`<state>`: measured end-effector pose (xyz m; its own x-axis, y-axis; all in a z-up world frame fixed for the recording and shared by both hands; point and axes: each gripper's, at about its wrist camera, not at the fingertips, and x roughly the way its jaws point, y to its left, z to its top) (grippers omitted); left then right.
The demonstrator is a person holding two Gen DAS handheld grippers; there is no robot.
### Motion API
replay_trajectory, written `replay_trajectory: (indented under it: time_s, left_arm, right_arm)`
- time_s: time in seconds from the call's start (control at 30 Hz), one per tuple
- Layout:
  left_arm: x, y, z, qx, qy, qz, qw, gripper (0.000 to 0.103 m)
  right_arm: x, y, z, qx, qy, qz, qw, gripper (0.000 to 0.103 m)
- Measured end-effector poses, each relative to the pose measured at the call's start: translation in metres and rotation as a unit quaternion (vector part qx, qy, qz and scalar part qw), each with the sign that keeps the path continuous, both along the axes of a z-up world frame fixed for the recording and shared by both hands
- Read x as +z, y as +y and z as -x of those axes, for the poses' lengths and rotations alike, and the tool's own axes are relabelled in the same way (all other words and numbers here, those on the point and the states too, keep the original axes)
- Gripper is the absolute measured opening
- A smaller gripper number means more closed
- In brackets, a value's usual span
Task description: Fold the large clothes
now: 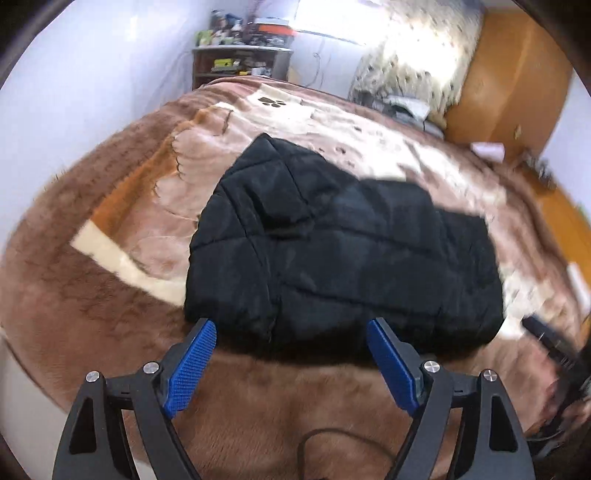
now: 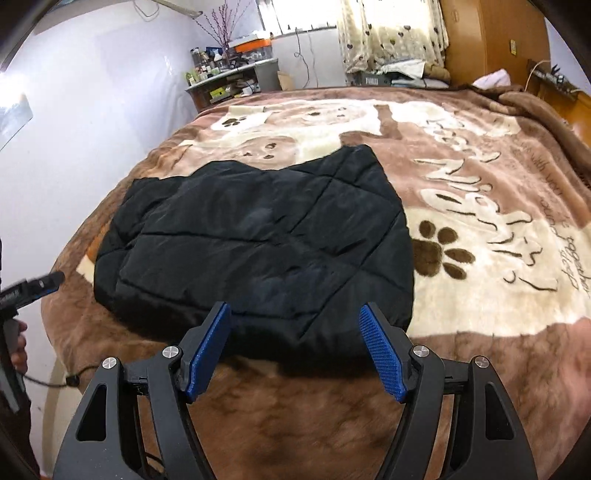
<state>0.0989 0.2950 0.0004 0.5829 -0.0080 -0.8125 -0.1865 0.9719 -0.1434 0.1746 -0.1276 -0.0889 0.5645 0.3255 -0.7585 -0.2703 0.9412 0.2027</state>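
jacket: black quilted jacket (image 1: 343,251) already folded into a compact rectangle, lying flat on the bed's brown plush blanket (image 1: 110,295), near the front edge.
left hand-held gripper: left hand-held gripper (image 1: 291,328) with fingers wide apart, nothing between them; blue pads (image 1: 190,369) hover just short of the jacket's near hem, not touching that I can tell.
right hand-held gripper: right hand-held gripper (image 2: 295,314) also spread, empty, tips over the near hem at the jacket's right part.
key relation: jacket sits at 12 o'clock from both grippers. Long axis runs 9-to-3 across both views. In the left view the bundle stretches off toward 2 o'clock, in the right view toward 10 o'clock, so each gripper faces its own end; neither clearly nearer.
other gripper in view: left unit shows at 9 o'clock edge of the right view, blurred.
stage guess: folding looks nearly finished; maybe one more half-fold along the short axis or just a release.
risk: puffy fill may spring open.
background: cluttered shelf (image 2: 229,81), curtain (image 2: 391,33) at 12 o'clock.
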Motion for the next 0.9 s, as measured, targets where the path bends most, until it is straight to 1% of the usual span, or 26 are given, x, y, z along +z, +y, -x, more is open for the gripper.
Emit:
replay_trajectory:
  time_s: [0.07,0.1,0.2,0.33,0.43,0.47,0.57,0.6,0.77,0.9]
  left_arm:
    - [0.002,-0.016,0.010,-0.012,0.003,-0.023,0.9997,0.084]
    - [0.002,-0.021,0.015,-0.012,0.002,-0.029,0.9995,0.084]
    - [0.007,-0.044,0.034,-0.002,-0.013,-0.060,0.9981,0.084]
    - [0.009,-0.068,0.054,0.006,-0.026,-0.073,0.9970,0.084]
    - [0.007,-0.084,0.066,0.005,-0.029,-0.078,0.9965,0.084]
    - [0.006,-0.089,0.070,0.005,-0.029,-0.075,0.9967,0.084]
    - [0.007,-0.103,0.079,0.003,-0.029,-0.106,0.9939,0.084]
    - [0.009,-0.106,0.083,-0.001,-0.033,-0.108,0.9935,0.084]
    - [0.014,-0.113,0.092,0.003,-0.040,-0.102,0.9940,0.084]
    - [0.014,-0.117,0.098,0.008,-0.040,-0.109,0.9932,0.084]
  right_arm:
    - [0.004,0.007,0.014,-0.008,-0.017,0.011,1.000,0.072]
    - [0.005,0.009,0.020,-0.012,-0.021,0.017,1.000,0.072]
    - [0.009,0.016,0.038,-0.025,-0.030,0.034,0.999,0.072]
    - [0.016,0.027,0.064,-0.037,-0.051,0.080,0.995,0.072]
    - [0.021,0.032,0.081,-0.041,-0.059,0.094,0.993,0.072]
    - [0.022,0.031,0.085,-0.039,-0.059,0.094,0.993,0.072]
    - [0.025,0.032,0.097,-0.043,-0.064,0.101,0.992,0.072]
    - [0.026,0.030,0.101,-0.047,-0.067,0.098,0.992,0.072]
    - [0.030,0.025,0.115,-0.065,-0.069,0.090,0.991,0.072]
    - [0.029,0.023,0.121,-0.067,-0.064,0.081,0.992,0.072]
